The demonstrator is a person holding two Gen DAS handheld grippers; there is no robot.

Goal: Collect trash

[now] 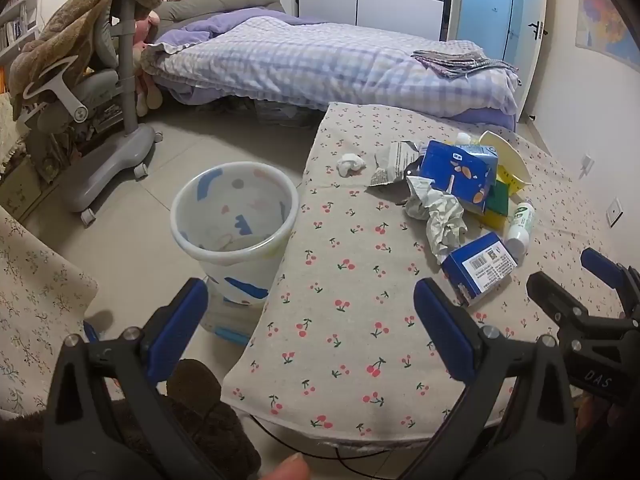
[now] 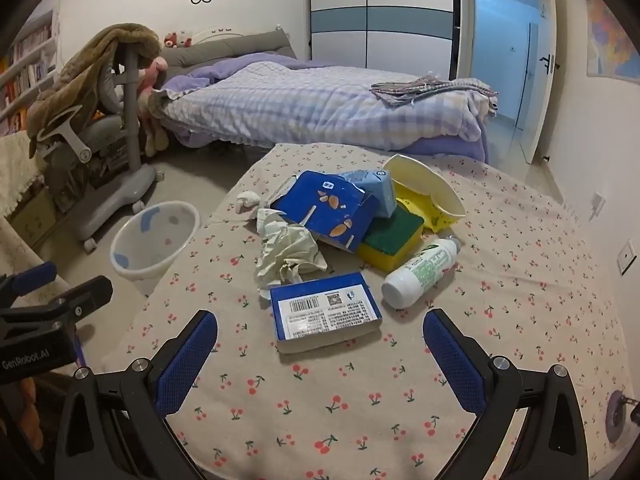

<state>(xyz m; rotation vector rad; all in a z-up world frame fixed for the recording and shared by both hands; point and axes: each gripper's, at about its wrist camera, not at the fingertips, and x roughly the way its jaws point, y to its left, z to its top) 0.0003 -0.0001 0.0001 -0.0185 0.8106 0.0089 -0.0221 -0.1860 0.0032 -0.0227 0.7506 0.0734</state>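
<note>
A pile of trash lies on the cherry-print table (image 2: pixel 360 400): a small blue box (image 2: pixel 325 312) with a barcode label, crumpled paper (image 2: pixel 286 254), a torn blue carton (image 2: pixel 332 208), a white bottle (image 2: pixel 420 272), a yellow-green sponge (image 2: pixel 390 244), a yellow-white bowl (image 2: pixel 426 192) and a tissue ball (image 2: pixel 246 200). A patterned white bin (image 1: pixel 234 216) stands on the floor left of the table. My right gripper (image 2: pixel 320 344) is open just short of the small blue box. My left gripper (image 1: pixel 310 308) is open over the table's left edge beside the bin, nothing between its fingers.
A bed (image 1: pixel 320 64) with checked purple bedding lies behind the table. A grey chair (image 1: pixel 100 100) draped with a brown blanket stands at the left. Another cloth-covered surface (image 1: pixel 36 300) is near left. A door (image 2: pixel 504 76) is at the back right.
</note>
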